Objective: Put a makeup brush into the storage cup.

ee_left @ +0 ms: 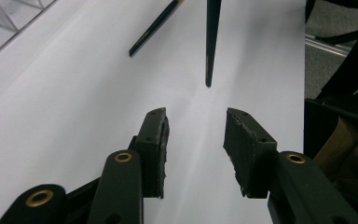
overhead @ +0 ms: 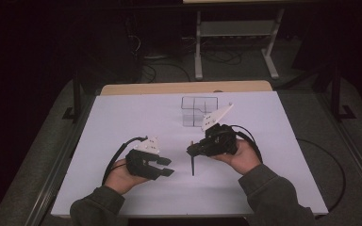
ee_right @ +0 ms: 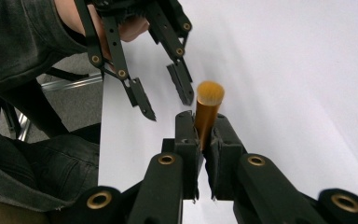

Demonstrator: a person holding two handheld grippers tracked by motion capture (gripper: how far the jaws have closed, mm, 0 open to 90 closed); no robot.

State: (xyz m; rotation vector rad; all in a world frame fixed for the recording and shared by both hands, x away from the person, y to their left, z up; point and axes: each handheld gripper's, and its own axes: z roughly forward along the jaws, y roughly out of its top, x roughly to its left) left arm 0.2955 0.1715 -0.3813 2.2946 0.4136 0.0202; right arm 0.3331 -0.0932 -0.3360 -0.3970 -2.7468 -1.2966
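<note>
Two grippers, high view: the left gripper [overhead: 165,166] sat low on the white table [overhead: 122,122] with its jaws spread and nothing between them; the right gripper [overhead: 192,150] was just to its right, clamped on a dark brush [overhead: 193,165] whose thin handle pointed down to the table top.
Organizer, high view: a clear organizer [overhead: 197,110] stood farther back on the table, well apart from both grippers.
Left gripper view: the jaws stood apart over bare table, holding nothing; the brush handle [ee_left: 211,42] came down from the top edge, its tip near the table just beyond the jaws, with a dark streak to its left that may be its reflection or shadow.
Right gripper view: the jaws were closed on the brush's golden ferrule [ee_right: 206,119], its bristle tuft rising just past the pads; the left gripper [ee_right: 168,100] hung open beyond it.
</note>
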